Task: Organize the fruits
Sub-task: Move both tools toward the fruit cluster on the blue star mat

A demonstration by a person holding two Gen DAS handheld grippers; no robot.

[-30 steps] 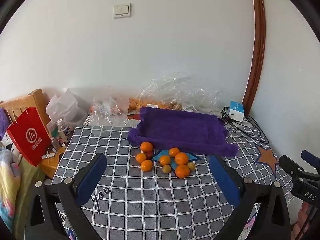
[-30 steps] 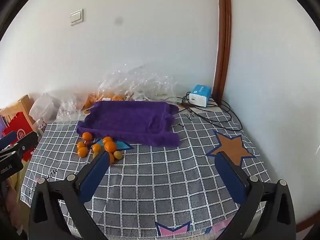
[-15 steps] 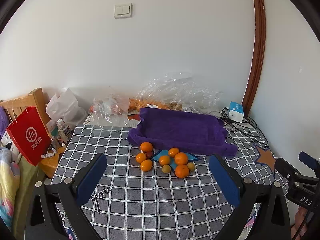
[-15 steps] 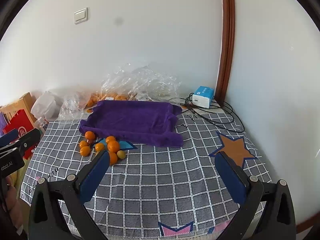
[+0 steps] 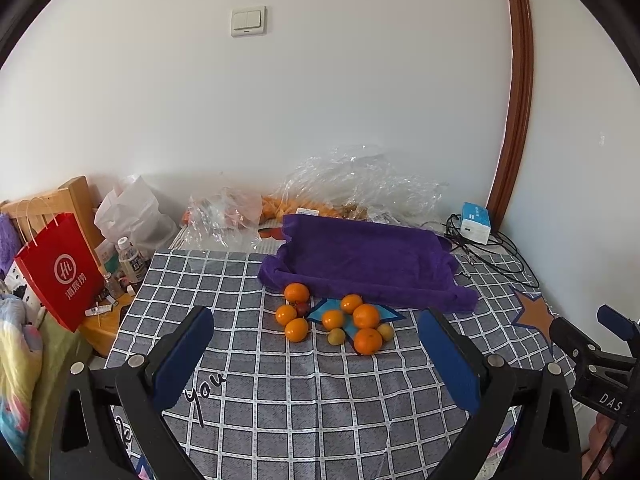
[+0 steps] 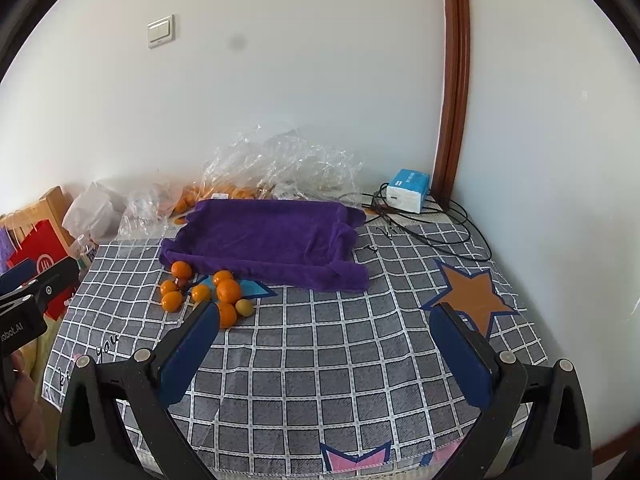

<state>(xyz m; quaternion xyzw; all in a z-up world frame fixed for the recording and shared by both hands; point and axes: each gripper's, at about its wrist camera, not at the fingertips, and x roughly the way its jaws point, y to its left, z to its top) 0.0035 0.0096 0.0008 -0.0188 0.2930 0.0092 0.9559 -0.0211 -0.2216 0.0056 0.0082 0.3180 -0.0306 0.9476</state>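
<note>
Ahead of both grippers, on the checked cloth of the bench (image 5: 320, 400), lies a loose cluster of fruit: seven oranges (image 5: 366, 316), two smaller yellow-green fruits (image 5: 336, 336) and one small dark red fruit (image 5: 303, 309) half hidden among the oranges.

Left gripper (image 5: 320, 360): jaws spread wide, nothing held, held above the bench short of the cluster. The fruit sits directly ahead, roughly centred between its fingers.

Right gripper (image 6: 324, 352): jaws spread wide, nothing held. The cluster lies ahead and to its left, with one orange (image 6: 228, 315) partly hidden behind its left fingertip in that view.

Beyond the fruit, farther from both grippers, lies a purple towel (image 5: 368, 264) with raised edges, forming a shallow tray. Its long axis runs across both views, left to right; its near edge touches or nearly touches the rearmost orange (image 5: 297, 293). No fruit lies on it.

Step in hand (judged): approach before the first pick; no sorting is done. The towel is the likely destination, though this is not confirmed.

Next move calls for: advance and lower one gripper over an outer fruit, fingers either side, then close gently. Round fruit has no long axis, so wrist angle is free. Packed neighbours may roll when nudged.
</note>
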